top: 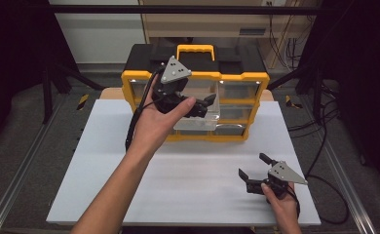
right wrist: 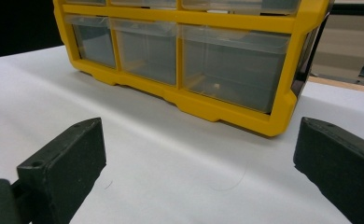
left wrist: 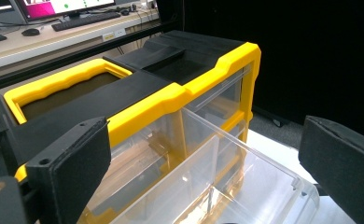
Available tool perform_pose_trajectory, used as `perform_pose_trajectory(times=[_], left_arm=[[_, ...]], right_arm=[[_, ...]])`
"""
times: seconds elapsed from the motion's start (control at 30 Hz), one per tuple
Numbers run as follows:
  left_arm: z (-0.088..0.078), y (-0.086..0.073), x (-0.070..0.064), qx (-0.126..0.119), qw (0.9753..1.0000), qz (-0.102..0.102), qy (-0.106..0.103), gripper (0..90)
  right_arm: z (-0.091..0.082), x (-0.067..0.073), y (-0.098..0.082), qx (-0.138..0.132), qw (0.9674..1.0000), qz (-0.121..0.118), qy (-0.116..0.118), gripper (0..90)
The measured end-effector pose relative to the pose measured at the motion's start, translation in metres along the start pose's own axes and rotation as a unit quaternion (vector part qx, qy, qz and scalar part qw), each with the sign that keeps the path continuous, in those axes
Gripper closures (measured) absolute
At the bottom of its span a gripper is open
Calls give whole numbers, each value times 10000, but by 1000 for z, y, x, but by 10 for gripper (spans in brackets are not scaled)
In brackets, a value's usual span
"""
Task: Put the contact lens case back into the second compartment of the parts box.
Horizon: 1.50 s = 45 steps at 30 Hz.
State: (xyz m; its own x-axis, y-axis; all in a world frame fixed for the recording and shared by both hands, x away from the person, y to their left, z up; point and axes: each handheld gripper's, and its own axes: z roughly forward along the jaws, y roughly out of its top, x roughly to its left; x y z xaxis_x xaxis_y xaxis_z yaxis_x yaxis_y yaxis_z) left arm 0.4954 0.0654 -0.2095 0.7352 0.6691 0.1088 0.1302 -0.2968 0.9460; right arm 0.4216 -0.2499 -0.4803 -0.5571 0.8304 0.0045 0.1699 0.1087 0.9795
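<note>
From the high view I see a yellow-framed black plastic organiser box (top: 237, 78) with clear drawers standing at the far middle of the white desk (top: 188, 180), its yellow carry handle (top: 196, 50) on top. 1 clear plastic drawer (top: 200, 122) is pulled partway out of the box's front, sticking toward me over the desk. My left hand (top: 154, 117) holds the left claw (top: 207, 103) up in front of the box, just above that pulled-out drawer, with the grey 3-cornered plate (top: 175, 71) tilted up over the box's front edge and the black cable (top: 137, 117) hanging down beside my wrist. In the left gripper view the 2 black jaws stand wide apart with nothing between them, and I look down past them into the open drawer (left wrist: 245, 186), which has a clear divider wall (left wrist: 180, 179) across it; I see nothing inside it. The box's yellow top edge (left wrist: 171, 95) runs just behind the drawer. My right hand (top: 280, 202) rests low on the near right part of the desk, well apart from the box, holding the right claw (top: 254, 166). Its jaws are spread wide and empty too, pointing toward the box. In the right gripper view the bottom row of 3 closed clear drawers (right wrist: 231, 70) sits ahead across bare white desk (right wrist: 171, 177).
</note>
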Motion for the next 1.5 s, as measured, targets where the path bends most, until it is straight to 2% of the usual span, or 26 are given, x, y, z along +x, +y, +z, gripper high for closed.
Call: perform_pose_trajectory(times=[0.1,0.37,0.6,0.87,1.1,1.4,1.5], left_arm=[[-2,-1,-1,-35,10000,-7,2,21],[-10,-5,-2,-378,9993,-3,4,19],[-16,-10,-4,-489,9988,7,-8,15],[-29,-18,-4,-757,9971,57,52,15],[-35,-23,-7,-848,9963,104,54,15],[-43,-29,-12,-820,9965,183,1,15],[-48,-32,-14,-809,9965,222,-13,15]], right_arm=[[-1,0,0,-4,10000,-43,5,27],[0,1,0,17,10000,-48,-4,27],[0,2,0,7,10000,-67,-10,27],[-1,2,0,3,10000,-45,-39,26],[-1,2,0,27,9999,-64,-75,28],[-2,0,1,-2,10000,2,-91,27],[-3,-1,1,-13,9999,-59,-108,28]])
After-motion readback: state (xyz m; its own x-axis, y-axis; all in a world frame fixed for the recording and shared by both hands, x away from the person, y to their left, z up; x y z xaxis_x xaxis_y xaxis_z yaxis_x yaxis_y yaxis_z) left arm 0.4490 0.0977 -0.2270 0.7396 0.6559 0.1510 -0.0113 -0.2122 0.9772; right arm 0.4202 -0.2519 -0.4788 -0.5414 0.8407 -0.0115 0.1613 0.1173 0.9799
